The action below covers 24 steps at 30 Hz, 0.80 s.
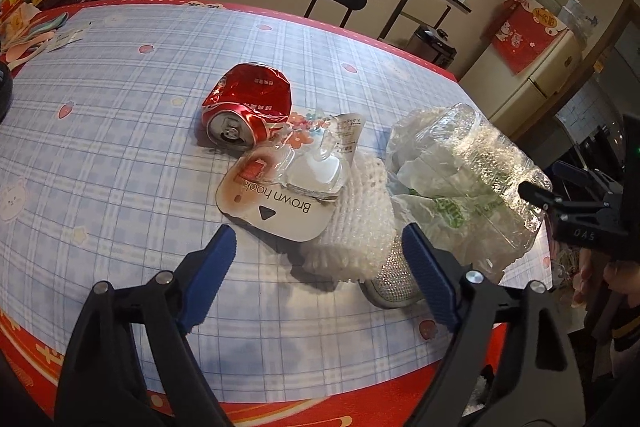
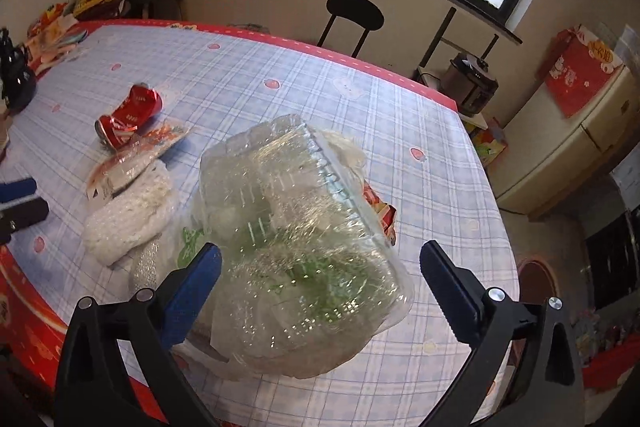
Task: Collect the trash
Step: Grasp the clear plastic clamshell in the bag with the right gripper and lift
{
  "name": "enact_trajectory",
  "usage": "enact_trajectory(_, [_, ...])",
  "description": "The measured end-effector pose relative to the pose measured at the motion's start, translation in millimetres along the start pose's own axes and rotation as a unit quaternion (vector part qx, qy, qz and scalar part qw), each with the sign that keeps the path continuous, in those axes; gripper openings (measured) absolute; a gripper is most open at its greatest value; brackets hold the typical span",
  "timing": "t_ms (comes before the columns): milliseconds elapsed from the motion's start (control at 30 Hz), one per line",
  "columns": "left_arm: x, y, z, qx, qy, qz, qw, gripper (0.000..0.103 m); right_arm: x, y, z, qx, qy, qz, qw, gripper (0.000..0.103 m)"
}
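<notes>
Trash lies in a loose group near the front right part of the table with the blue checked cloth (image 1: 120, 131). From the left wrist view, the crushed red drink can (image 1: 246, 107) lies on its side, touching a flat white blister card printed "Brown hook" (image 1: 276, 199). Just beside this card is a white foam net sleeve (image 1: 356, 227), and to the right stands a crumpled clear plastic container with green-printed wrapping inside (image 1: 468, 183). The left gripper (image 1: 320, 255) is spread wide and holds nothing; it hangs above the card and the foam sleeve. The right gripper (image 1: 560, 203) shows at the right edge, close to the container.

In the right wrist view, the clear container (image 2: 296, 251) fills the middle and sits between the two blue fingers of the right gripper (image 2: 320, 275). The jaws stand wide apart and I cannot see them pressing the plastic. The red can (image 2: 130, 117) lies well apart at the left.

I judge the step to be the approach to grasp the container. The next move calls for a gentle closing, because thin plastic may buckle or slip.
</notes>
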<state>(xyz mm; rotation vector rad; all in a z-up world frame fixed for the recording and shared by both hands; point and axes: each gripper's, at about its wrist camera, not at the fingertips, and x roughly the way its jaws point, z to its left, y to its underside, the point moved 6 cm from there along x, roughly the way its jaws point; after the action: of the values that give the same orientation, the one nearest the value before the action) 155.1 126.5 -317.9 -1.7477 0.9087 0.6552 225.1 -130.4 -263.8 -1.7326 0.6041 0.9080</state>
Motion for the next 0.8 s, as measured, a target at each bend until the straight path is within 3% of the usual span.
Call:
enact_trajectory(200, [-4,3,-3,0.005,-0.006,-0.003,1.0,0.079,15,-29,-20,0.054,-0.084,-0.011,0.995,0.096])
enact_trajectory(500, [-10,6,12,-0.014,-0.018,-0.005,0.9997,0.079,60,-13,-8,0.049,-0.117,0.056,0.99,0.091])
enact_trajectory(633, [-10,6,12,-0.017,-0.018,-0.005,0.9997,0.079,40,-11,-1,0.045,-0.126,0.038,0.99,0.066])
enact_trajectory(800, [-7,6,7,-0.014,-0.012,-0.003,0.9998,0.079,3,-16,13,0.018,-0.149,0.007,0.989,0.05])
